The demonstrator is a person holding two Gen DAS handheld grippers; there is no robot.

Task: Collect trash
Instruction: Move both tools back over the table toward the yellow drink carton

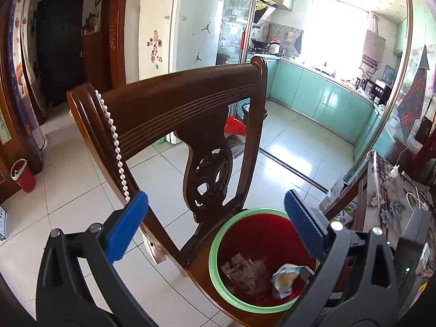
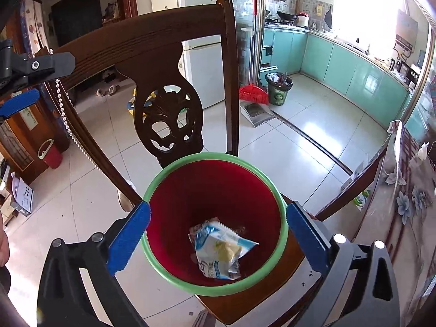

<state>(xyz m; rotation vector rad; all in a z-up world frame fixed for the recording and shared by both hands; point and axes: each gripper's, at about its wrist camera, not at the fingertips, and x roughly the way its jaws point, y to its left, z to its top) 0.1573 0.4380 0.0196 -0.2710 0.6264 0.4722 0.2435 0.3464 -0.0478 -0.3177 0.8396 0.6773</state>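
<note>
- The right gripper (image 2: 218, 231) hangs above the bin (image 2: 283, 234), its jaws spread wide and holding nothing; the blue fingers (image 2: 128, 242) sit just outside the green rim on both sides.
- A wrapper (image 2: 218, 248) lies at the bottom of the bin, so this piece of trash seems already dropped in (I judge the drop step is done).
- The left gripper (image 1: 215, 229) is also released and empty, held to the left of the bin and a bit higher; from its view some crumpled paper (image 1: 239, 269) lies in the bin beside the wrapper (image 1: 286, 278).
- The bin stands on the seat of a wooden chair (image 2: 152, 41), just before its carved back.
- The next move, I think, is to lift both grippers away and look for more trash; none shows outside the bin in these views.
- Around: a bead string (image 1: 114, 136) hangs on the chair back, near the left gripper, and could catch a finger.
- The table (image 2: 408, 196) edge is near on the right.
- A second bin (image 2: 51, 152) stands far on the floor, and a broom (image 2: 253, 92) in the kitchen.
</note>
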